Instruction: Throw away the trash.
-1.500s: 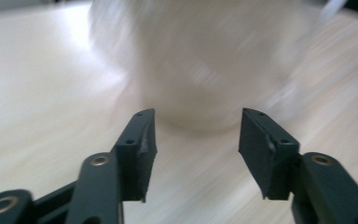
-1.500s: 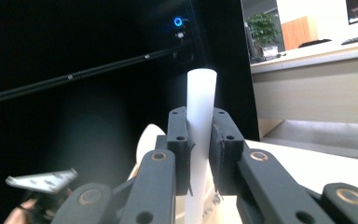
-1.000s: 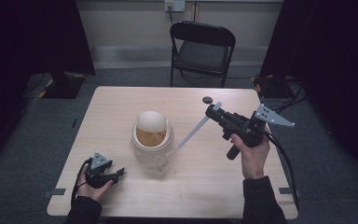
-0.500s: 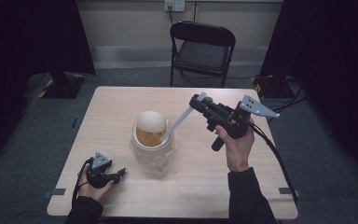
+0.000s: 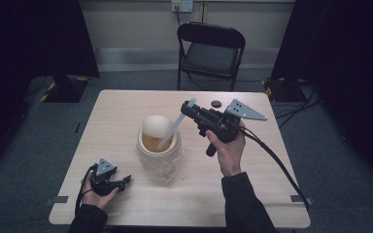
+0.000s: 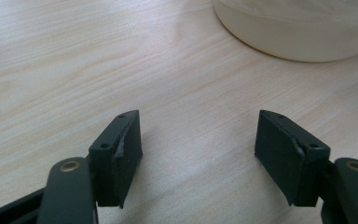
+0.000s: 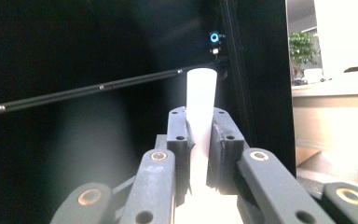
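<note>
While the right gripper [image 5: 193, 110] kept its jaws clamped on the upper part of a long white spatula [image 5: 175, 126], the blade slanted down toward 7 o'clock into the mouth of the cream jar [image 5: 158, 153], which stood near the middle of the table [image 5: 272, 189]. The jar held an amber-coloured filling; whether the blade tip touched it could not be told. In the right gripper view the white handle [image 7: 200, 107] stood straight between the two pads, projecting beyond them.

At 8 o'clock from the jar, the left gripper [image 5: 121, 182] lay low on the table with its jaws apart and nothing between them; they had just been opening. In the left gripper view the jar's base [image 6: 298, 32] sat ahead at 1 o'clock, clear of both pads [image 6: 126, 154].

To perform the step well, the operator likely needed to:
1. Keep the clamp firm so the handle did not pivot.
2. Steer the blade clear of the rim.
3. Brace the jar with the free gripper, since sideways pressure could tip it.

A small dark disc [image 5: 216, 103] lay at 12 o'clock of the right gripper, well clear of the work.
</note>
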Demonstrator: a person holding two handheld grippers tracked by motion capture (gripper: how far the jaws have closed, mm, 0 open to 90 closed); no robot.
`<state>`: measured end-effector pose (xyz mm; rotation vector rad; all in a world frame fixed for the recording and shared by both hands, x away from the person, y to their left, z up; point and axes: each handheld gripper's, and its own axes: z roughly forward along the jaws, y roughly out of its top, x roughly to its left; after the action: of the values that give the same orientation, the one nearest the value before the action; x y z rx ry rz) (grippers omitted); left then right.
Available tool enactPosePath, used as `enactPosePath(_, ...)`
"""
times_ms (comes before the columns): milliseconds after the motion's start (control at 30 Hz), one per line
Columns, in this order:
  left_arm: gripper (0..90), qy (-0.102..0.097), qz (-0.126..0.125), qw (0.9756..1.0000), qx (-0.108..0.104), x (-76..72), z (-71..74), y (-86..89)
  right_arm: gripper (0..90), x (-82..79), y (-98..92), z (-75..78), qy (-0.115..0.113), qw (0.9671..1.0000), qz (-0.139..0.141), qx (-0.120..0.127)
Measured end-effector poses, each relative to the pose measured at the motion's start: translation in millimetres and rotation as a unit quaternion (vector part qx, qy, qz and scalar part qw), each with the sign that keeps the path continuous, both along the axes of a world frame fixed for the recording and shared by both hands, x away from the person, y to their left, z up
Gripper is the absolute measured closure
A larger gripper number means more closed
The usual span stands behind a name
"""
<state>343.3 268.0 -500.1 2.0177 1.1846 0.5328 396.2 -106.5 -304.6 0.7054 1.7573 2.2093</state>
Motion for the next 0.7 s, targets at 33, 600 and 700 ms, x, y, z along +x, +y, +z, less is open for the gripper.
enactPosePath(33, 31.3, 0.000, 0.000, 1.0000, 0.000, 0.0, 0.0, 0.0, 80.6, 0.5, 2.4, -2.3, 0.002, 1.0000, 0.001, -0.004)
enactPosePath(600, 31.0, 0.000, -0.002, 1.0000, 0.002, 0.2, 0.1, 0.3, 78.3, 10.4, 37.8, -46.2, 0.027, 0.9964, 0.005, -0.080)
enactPosePath(700, 31.1, 0.000, -0.002, 1.0000, 0.002, 0.2, 0.1, 0.3, 74.3, 11.8, 40.4, -50.8, 0.032, 0.9953, 0.006, -0.091)
